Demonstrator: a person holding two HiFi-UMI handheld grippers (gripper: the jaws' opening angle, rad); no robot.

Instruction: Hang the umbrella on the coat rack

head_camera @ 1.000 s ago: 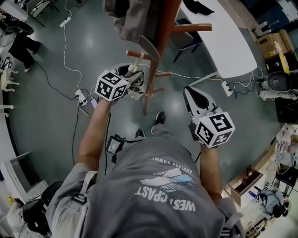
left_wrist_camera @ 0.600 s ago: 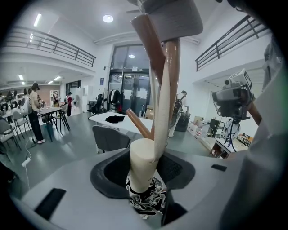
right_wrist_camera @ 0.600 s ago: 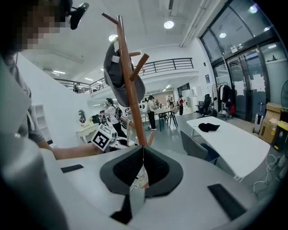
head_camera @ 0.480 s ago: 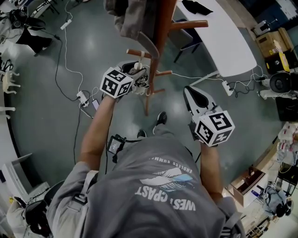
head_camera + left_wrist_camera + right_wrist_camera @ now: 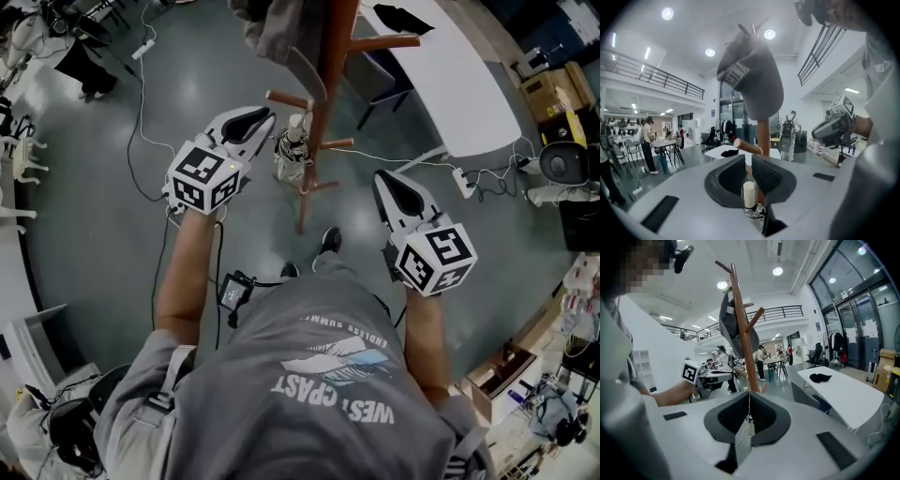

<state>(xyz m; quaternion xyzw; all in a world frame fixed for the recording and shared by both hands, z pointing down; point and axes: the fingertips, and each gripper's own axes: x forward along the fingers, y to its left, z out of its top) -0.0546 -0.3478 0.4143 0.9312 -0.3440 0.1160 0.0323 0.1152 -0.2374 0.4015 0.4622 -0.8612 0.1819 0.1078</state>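
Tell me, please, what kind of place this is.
Probably a large open workshop or office hall: a long white table, a white power strip lying on the grey floor, and a railed upper gallery.

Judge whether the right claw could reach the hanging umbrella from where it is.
Probably not straight on. The umbrella hangs on the far side of the coat rack, whose post stands between it and the right claw. The claw, its jaws shut, would likely have to go round the post.
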